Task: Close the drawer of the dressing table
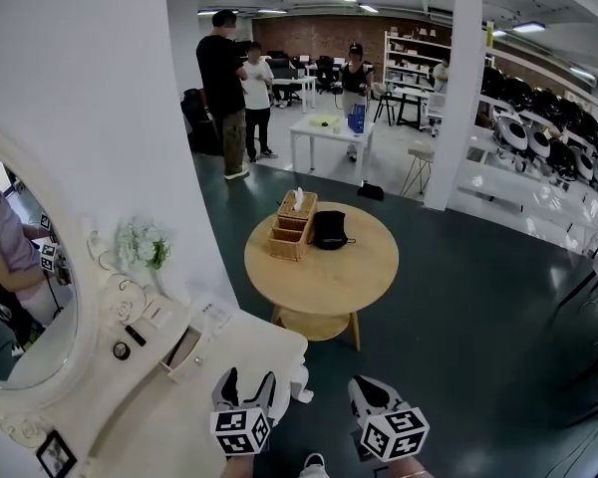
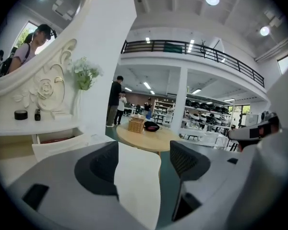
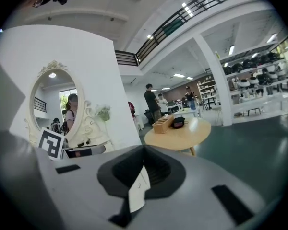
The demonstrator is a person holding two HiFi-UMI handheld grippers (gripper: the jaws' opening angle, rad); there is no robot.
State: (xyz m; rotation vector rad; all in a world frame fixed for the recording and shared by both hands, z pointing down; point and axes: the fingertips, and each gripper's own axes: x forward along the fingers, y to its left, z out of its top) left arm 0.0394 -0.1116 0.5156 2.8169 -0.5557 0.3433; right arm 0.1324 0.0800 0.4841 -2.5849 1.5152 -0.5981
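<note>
Item: drawer (image 1: pixel 184 352), small and white-fronted, set in the raised tier of the dressing table (image 1: pixel 159 416) beneath the oval mirror (image 1: pixel 30 307). Condition: pulled out over the white tabletop, dark interior showing, not yet closed. Location in the head view: 8 o'clock of frame centre, at 10 o'clock of the left tool (image 1: pixel 247 376), near it but apart. Orientation: the front panel's long axis runs roughly from 7 to 1 o'clock. The drawer faces out toward 4 o'clock, so its way home would lie toward 10 o'clock. Left tool: jaws wide apart with nothing between them, only bare tabletop seen through the gap, touching nothing. Right tool (image 1: pixel 369 391): at 3 o'clock of the left one, off the dressing table's edge over the dark floor, jaws together. A small white slip (image 3: pixel 138 188) shows in the seam, and whether it is pinched or fixed there cannot be told. Adjacent: a black roll (image 1: pixel 121 351) and a dark stick-like piece (image 1: pixel 135 335) on the tier at 9 to 10 o'clock of the drawer, and a round wooden tabletop (image 1: pixel 359 267) well apart at 1 o'clock. Hazards, as judged: a push landing on one end of the long front panel would likely skew the drawer and jam it. One of the spread jaws could catch the panel's upper edge or dip into the interior. A push carried too high could sweep the small pieces off the tier.
</note>
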